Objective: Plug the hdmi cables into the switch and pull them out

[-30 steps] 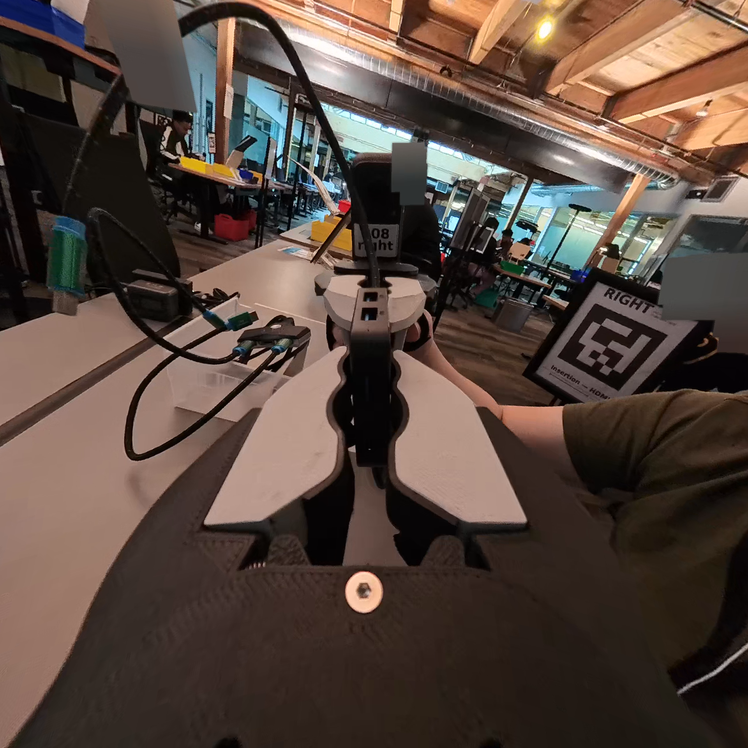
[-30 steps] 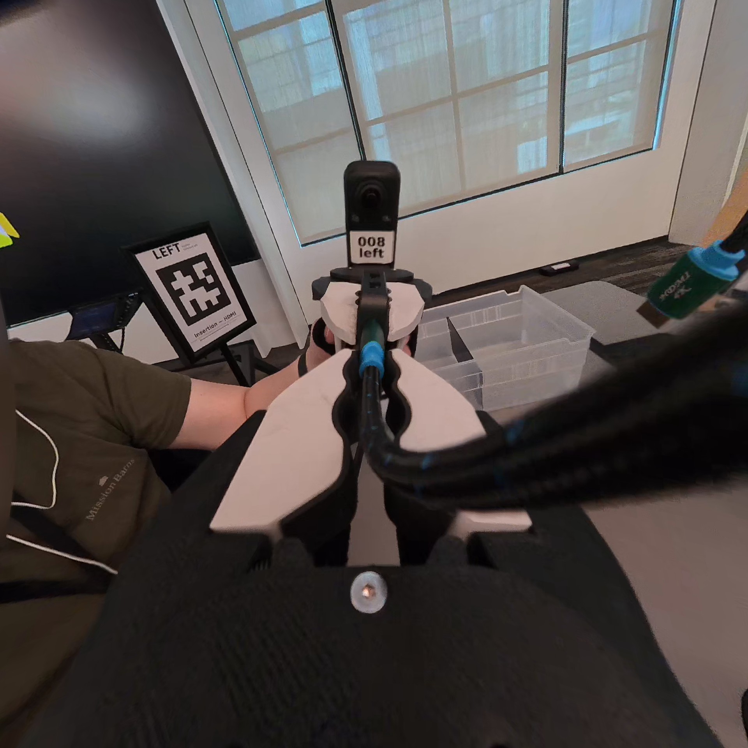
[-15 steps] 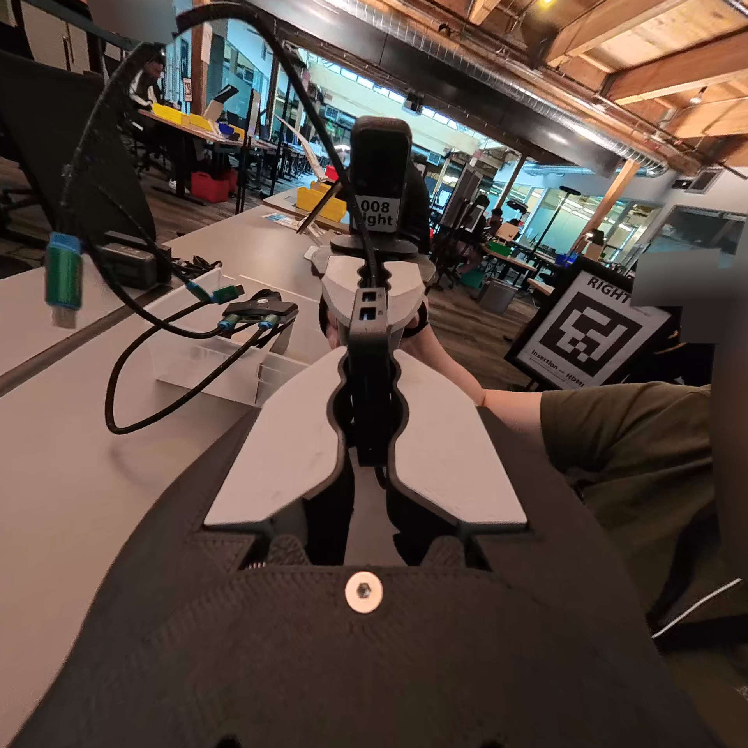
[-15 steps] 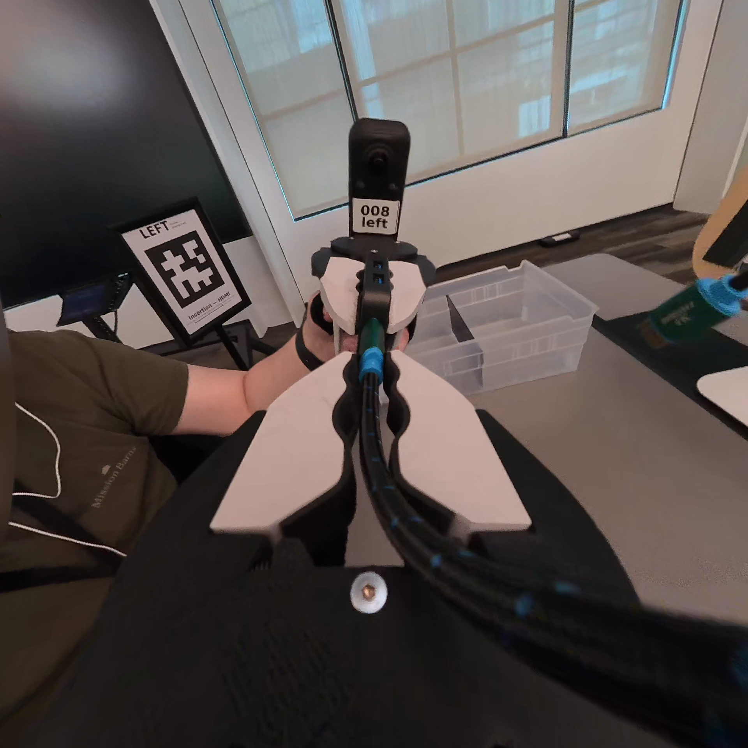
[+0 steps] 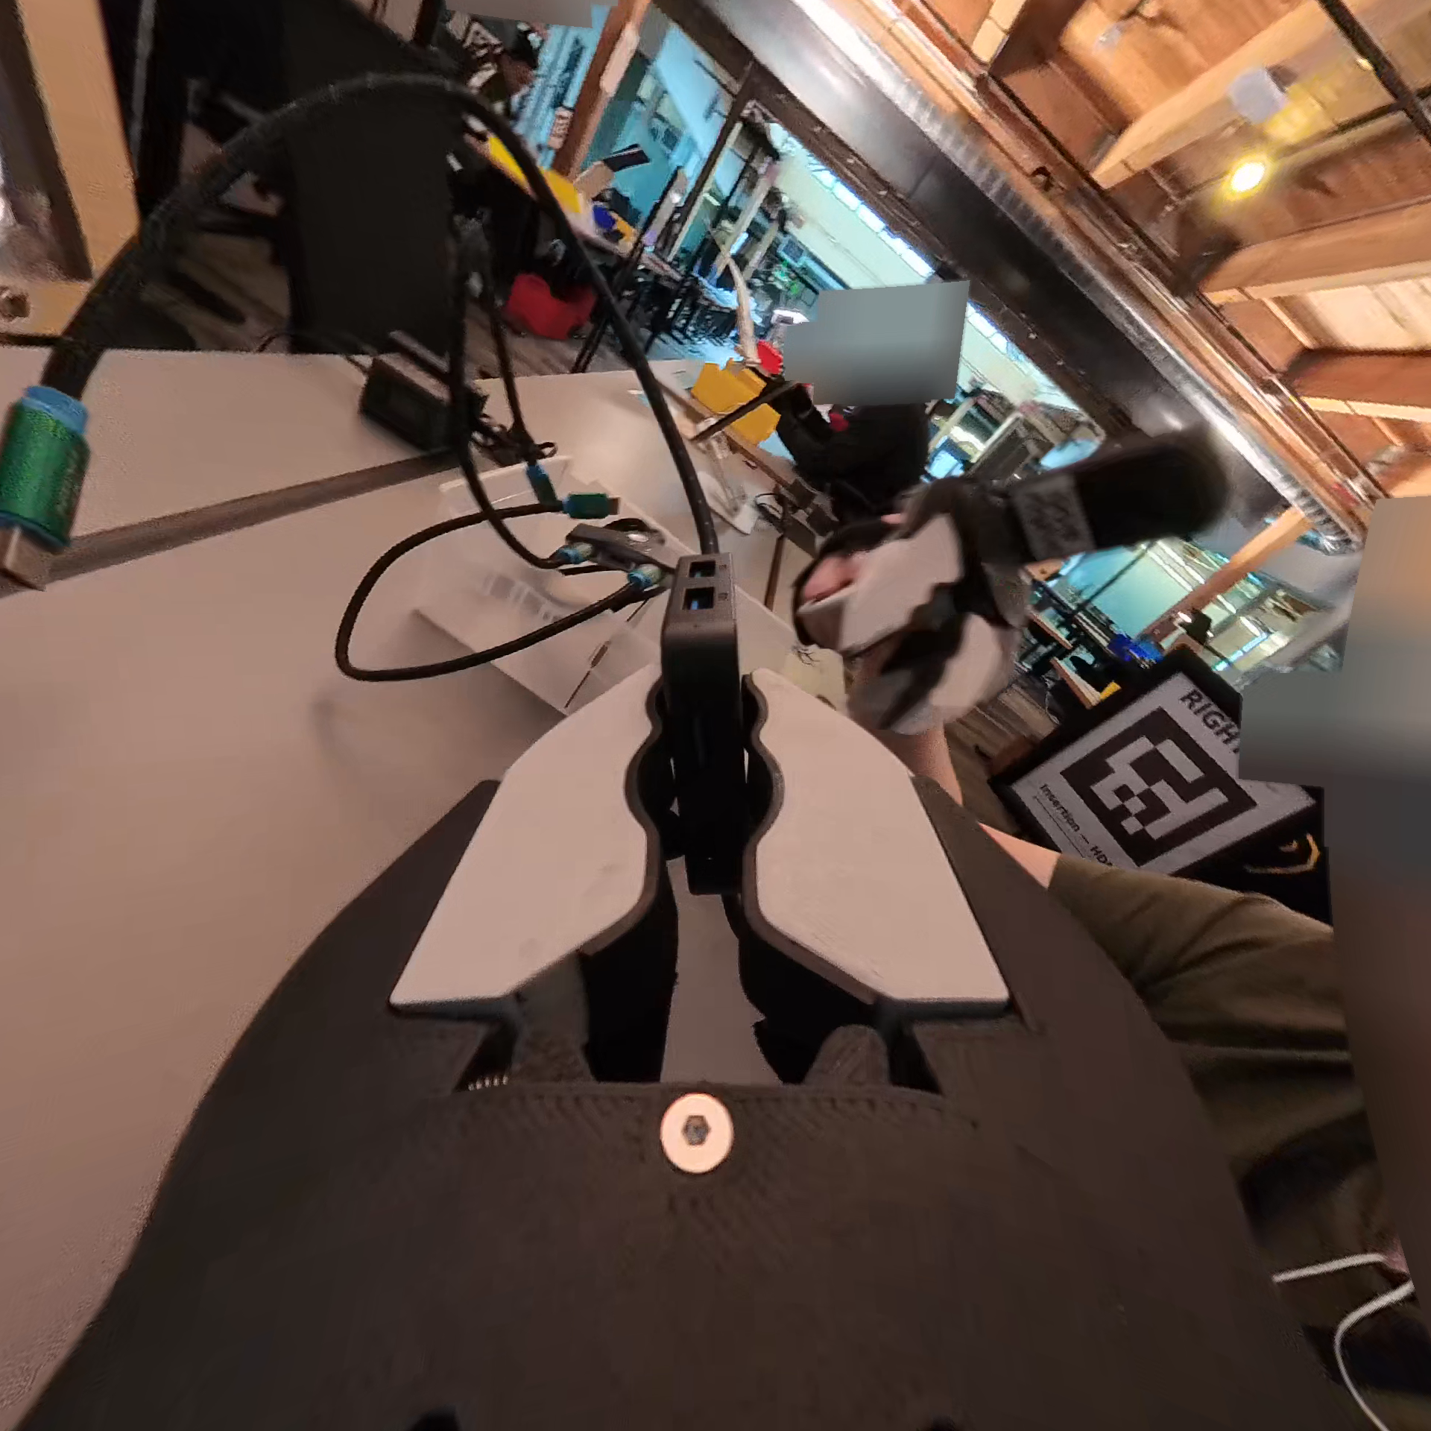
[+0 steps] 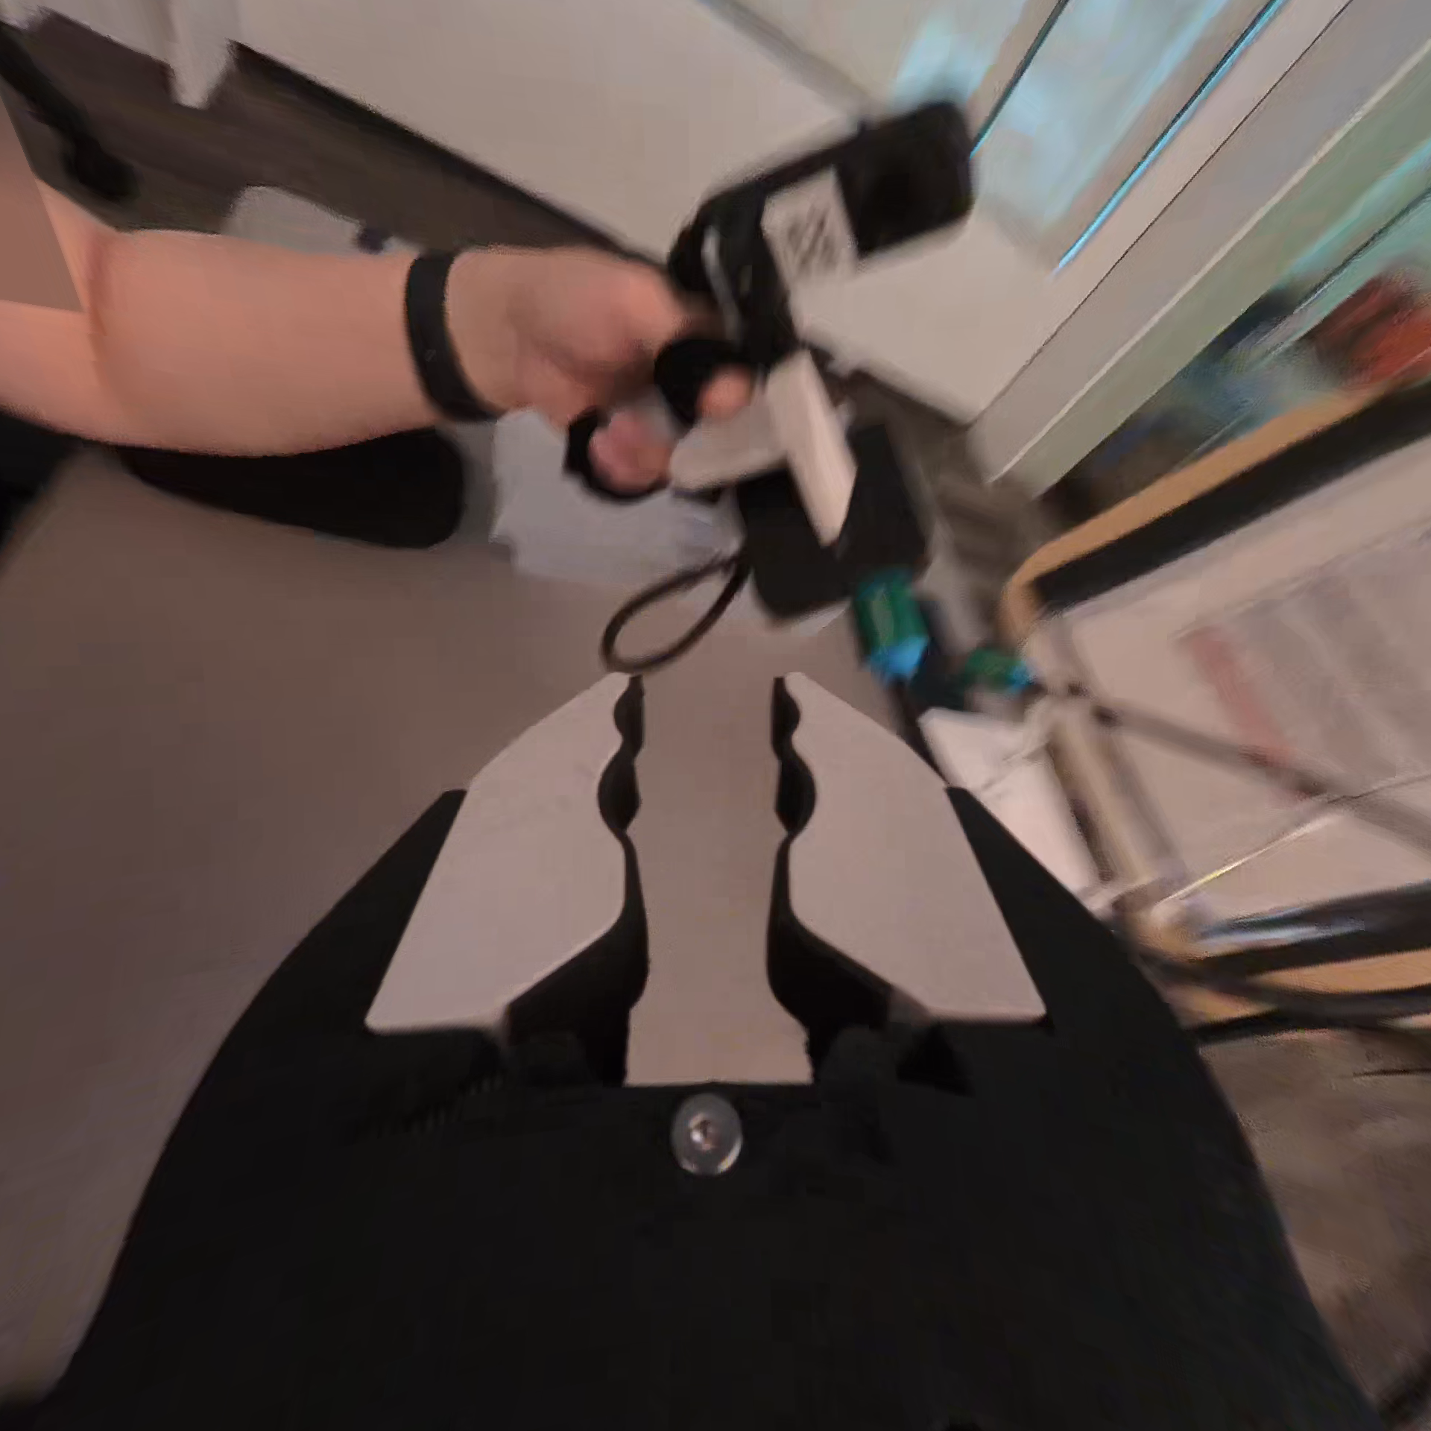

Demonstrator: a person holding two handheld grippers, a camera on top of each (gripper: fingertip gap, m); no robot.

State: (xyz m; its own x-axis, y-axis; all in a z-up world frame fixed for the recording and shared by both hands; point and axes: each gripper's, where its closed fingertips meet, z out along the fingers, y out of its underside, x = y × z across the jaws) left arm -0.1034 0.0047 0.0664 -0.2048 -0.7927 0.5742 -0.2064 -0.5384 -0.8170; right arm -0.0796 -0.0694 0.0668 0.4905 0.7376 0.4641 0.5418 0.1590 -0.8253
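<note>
— What's on the grey bench (image 5: 193, 774)?
— A clear bin (image 5: 542, 619) with a second switch (image 5: 612, 540) and cables on it.
— The left gripper (image 5: 701, 681)?
— Jaws pinching the black switch (image 5: 699, 658), ports outward, one cable (image 5: 619, 310) plugged in.
— The right gripper (image 6: 706, 685)?
— Jaws spread, empty; a green plug (image 5: 39, 472) dangles at left.

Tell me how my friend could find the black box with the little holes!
Find the grey table. Above it, the left tool pinches a slim black switch standing on end. Unlike the other switch lying on the clear bin, its two end ports are empty.
</note>
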